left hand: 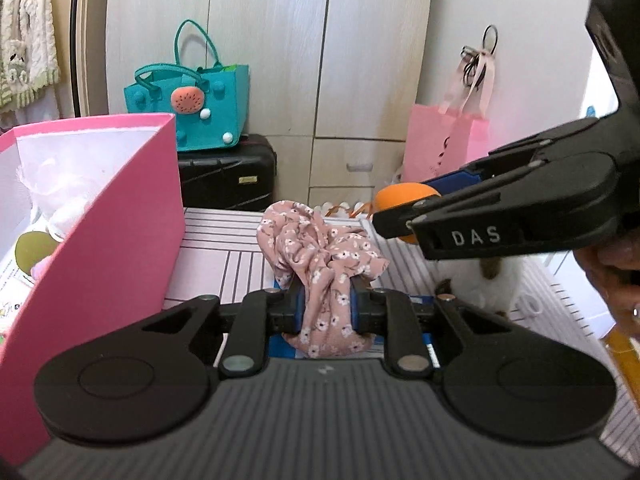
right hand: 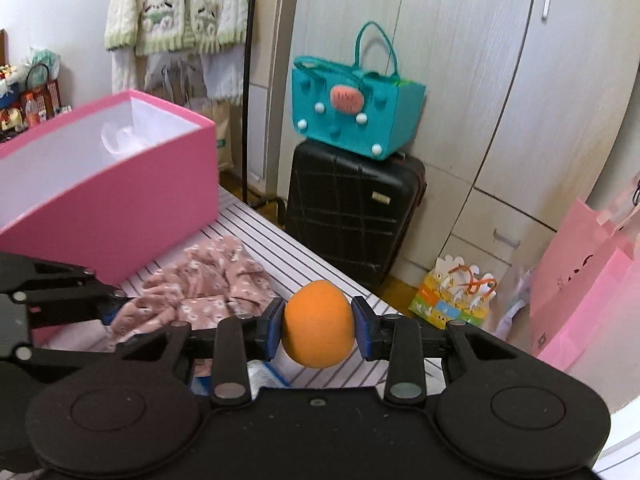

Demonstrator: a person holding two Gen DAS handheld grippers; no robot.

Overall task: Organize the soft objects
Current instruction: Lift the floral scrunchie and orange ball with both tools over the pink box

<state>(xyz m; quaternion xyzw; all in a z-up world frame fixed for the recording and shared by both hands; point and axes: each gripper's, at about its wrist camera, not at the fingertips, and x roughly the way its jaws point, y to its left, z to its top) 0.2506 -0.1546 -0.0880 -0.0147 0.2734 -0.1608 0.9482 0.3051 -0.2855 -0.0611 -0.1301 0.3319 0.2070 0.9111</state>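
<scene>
The left gripper (left hand: 326,304) has its fingers clamped on a bunched pink floral cloth (left hand: 320,256), which is lifted off the striped counter (left hand: 224,256) and billows above and below the pinch; in the right wrist view the same cloth (right hand: 208,280) trails loosely down beside the left tool. It looks light, limp and easily squashed, so a pinch across a thick gathered fold, as here, should hold it, while a grip on a single thin edge would likely let it slide or unfurl. The right gripper (right hand: 318,326) has its fingers closed on an orange ball (right hand: 318,322), held across its widest part and clear of the counter. Whether it is foam or something firmer cannot be told; its skin looks smooth, so it may squirt out if squeezed off-centre, and a grip across the middle seems the safest. The open pink box (left hand: 120,208) stands just to the left of both loads, already holding a white fluffy item (left hand: 52,184) and other things, and it looks the likely destination for both.
</scene>
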